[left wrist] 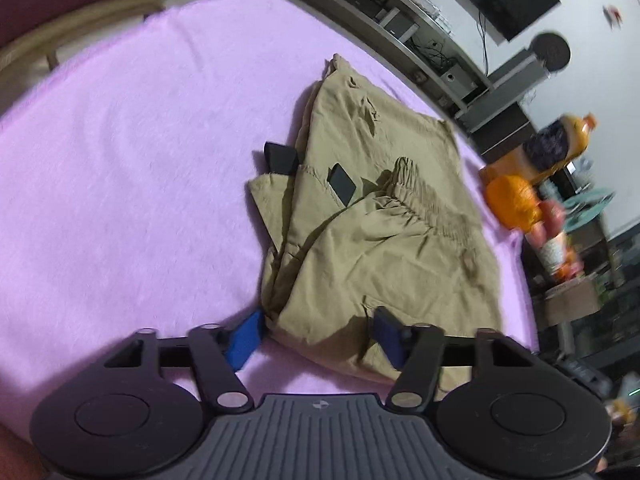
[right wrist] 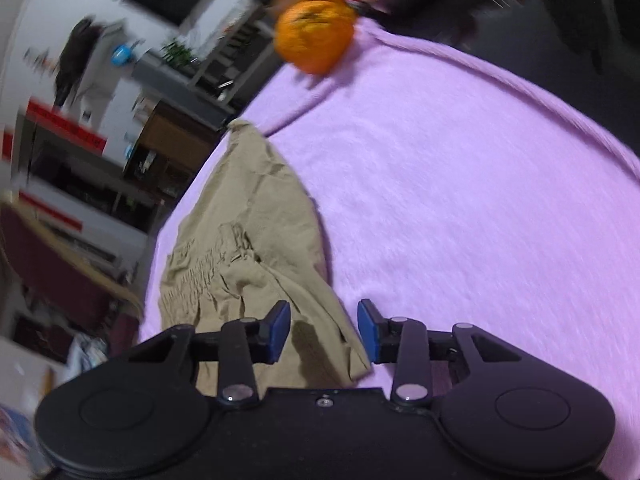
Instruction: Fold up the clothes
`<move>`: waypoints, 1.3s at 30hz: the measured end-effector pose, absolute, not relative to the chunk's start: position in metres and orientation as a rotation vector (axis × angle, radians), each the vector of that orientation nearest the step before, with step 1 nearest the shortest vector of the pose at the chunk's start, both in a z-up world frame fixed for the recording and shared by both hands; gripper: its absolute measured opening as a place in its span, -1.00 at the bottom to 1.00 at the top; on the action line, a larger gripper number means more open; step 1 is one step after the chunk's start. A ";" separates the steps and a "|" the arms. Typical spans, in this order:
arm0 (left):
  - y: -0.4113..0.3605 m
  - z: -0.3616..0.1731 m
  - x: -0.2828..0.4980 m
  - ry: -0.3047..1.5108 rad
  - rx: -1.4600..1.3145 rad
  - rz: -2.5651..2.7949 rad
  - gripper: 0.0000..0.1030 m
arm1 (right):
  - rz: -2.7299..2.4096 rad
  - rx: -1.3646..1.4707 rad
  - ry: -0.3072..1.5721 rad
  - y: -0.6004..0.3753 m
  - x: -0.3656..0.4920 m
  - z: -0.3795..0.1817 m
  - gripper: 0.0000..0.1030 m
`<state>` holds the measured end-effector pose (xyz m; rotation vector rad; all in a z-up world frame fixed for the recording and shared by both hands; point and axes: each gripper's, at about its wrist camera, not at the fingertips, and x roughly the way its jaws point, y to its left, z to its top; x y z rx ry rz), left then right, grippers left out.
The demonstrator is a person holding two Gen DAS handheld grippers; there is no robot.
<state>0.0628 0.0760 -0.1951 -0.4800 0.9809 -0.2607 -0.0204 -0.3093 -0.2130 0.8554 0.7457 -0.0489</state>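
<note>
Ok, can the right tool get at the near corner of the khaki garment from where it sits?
Probably yes. The right tool is open with the khaki garment's corner lying between its pads, nothing on top; only bare purple cloth lies beside it.

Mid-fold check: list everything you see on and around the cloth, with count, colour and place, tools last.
Folded trousers: one, khaki, on the cloth, elastic waistband showing.
Cloth: one, lilac, covering the work surface.
Orange bundle: one, orange, at the cloth's far edge; blurred.
Bottle: one, orange with dark label, beside the bundle.
Chair: one, maroon seat, wooden frame, beyond the cloth.
Shelving: grey, cluttered, background.
Left tool: blue pads open, straddling the trousers' near corner.
Right tool: blue pads open over the trousers' edge.
</note>
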 end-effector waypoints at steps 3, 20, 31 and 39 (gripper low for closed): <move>0.075 -0.194 0.063 0.970 -0.445 -0.233 -0.50 | -0.050 0.647 0.750 -0.285 -0.018 -0.204 -0.33; 0.085 -0.168 0.017 1.031 -0.350 -0.179 -0.65 | -0.068 0.695 0.873 -0.262 -0.066 -0.153 -0.94; 0.078 -0.109 0.001 0.815 -0.239 -0.282 -0.36 | -0.037 0.478 0.772 -0.286 -0.076 -0.076 -0.59; 0.016 -0.117 0.032 0.826 -0.120 -0.377 -0.35 | 0.010 0.161 0.637 -0.288 -0.031 -0.033 -0.57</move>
